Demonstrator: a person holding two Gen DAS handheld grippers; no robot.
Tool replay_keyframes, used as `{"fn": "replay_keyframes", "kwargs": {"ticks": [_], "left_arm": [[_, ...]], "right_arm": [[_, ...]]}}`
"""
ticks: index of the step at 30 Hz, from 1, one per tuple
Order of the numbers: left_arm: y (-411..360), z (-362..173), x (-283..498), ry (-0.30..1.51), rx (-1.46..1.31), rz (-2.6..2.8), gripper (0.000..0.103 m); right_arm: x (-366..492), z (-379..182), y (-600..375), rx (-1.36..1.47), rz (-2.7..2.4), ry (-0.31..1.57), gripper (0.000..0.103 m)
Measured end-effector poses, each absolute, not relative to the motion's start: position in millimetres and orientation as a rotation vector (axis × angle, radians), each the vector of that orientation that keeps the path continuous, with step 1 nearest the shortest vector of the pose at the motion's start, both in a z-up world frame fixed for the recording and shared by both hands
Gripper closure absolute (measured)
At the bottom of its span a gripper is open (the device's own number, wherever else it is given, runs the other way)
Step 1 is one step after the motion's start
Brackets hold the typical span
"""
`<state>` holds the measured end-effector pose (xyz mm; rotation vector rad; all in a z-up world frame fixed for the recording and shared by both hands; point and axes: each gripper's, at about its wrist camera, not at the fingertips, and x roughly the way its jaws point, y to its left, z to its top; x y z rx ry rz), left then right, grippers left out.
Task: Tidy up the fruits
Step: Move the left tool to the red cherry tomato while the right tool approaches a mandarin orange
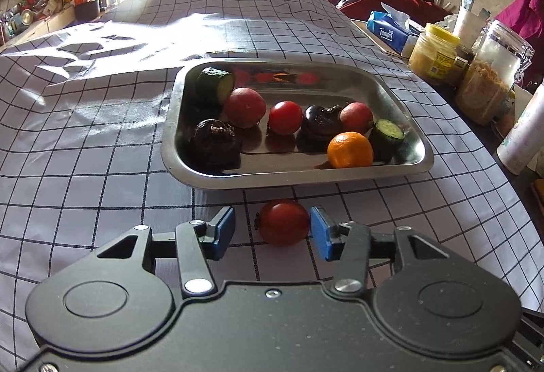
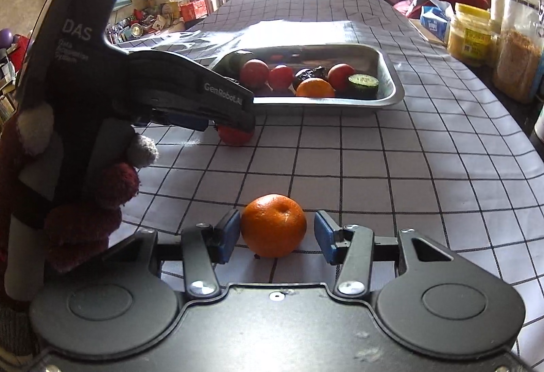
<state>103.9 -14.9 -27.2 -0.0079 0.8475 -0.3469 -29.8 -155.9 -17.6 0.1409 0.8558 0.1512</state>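
A steel tray [image 1: 418, 164] on the checked tablecloth holds several fruits: a tangerine [image 1: 350, 149], a tomato [image 1: 285, 117], two red apples, two cucumber pieces and two dark fruits. My left gripper [image 1: 272, 232] is open around a red tomato [image 1: 284, 222] on the cloth just before the tray; the right pad touches it, the left pad stands apart. In the right wrist view my right gripper [image 2: 273, 236] is open around a tangerine [image 2: 273, 224] on the cloth, the left pad close to it. The left gripper [image 2: 234, 120] and its tomato [image 2: 234, 134] show there too, as does the tray [image 2: 391, 93].
Jars [image 1: 431, 52], a tissue pack [image 1: 387, 29] and a white bottle [image 1: 520, 141] stand along the table's right edge. The cloth is wrinkled behind the tray. A gloved hand [image 2: 85, 202] holds the left gripper at left.
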Motion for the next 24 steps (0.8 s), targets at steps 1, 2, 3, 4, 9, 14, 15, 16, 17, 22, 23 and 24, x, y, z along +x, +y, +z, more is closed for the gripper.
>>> {"fn": "replay_keyframes", "kwargs": {"ticks": [1, 2, 3, 4, 9, 14, 15, 16, 17, 22, 23, 24], "left_arm": [[-16, -27, 103, 0.843, -0.003, -0.346, 0.048], [-17, -27, 102, 0.839, 0.004, -0.346, 0.048], [-18, -27, 101, 0.834, 0.011, -0.346, 0.048], [-19, -26, 100, 0.827, 0.019, -0.347, 0.048], [-24, -25, 96, 0.798, 0.053, -0.353, 0.048], [-27, -26, 95, 0.79, 0.073, -0.362, 0.051], [-28, -26, 94, 0.788, 0.082, -0.365, 0.053], [-30, -26, 93, 0.788, 0.09, -0.369, 0.058], [-30, -27, 93, 0.783, 0.098, -0.365, 0.059], [-31, -25, 91, 0.766, 0.103, -0.371, 0.064], [-31, -25, 91, 0.764, 0.103, -0.372, 0.064], [-31, -25, 91, 0.763, 0.102, -0.373, 0.065]], "right_arm": [[-30, -18, -157, 0.146, 0.152, 0.856, 0.052], [-30, -18, -157, 0.149, 0.152, 0.856, 0.052], [-30, -18, -157, 0.151, 0.153, 0.856, 0.052], [-30, -18, -157, 0.151, 0.154, 0.857, 0.052], [-29, -19, -157, 0.158, 0.166, 0.862, 0.06], [-27, -21, -168, 0.238, 0.172, 0.861, 0.06], [-27, -21, -171, 0.259, 0.169, 0.859, 0.06], [-26, -22, -174, 0.28, 0.169, 0.857, 0.06], [-26, -22, -176, 0.297, 0.174, 0.856, 0.06], [-27, -22, -172, 0.288, 0.154, 0.841, 0.06], [-27, -22, -170, 0.271, 0.151, 0.834, 0.061], [-29, -21, -167, 0.253, 0.144, 0.824, 0.061]]}}
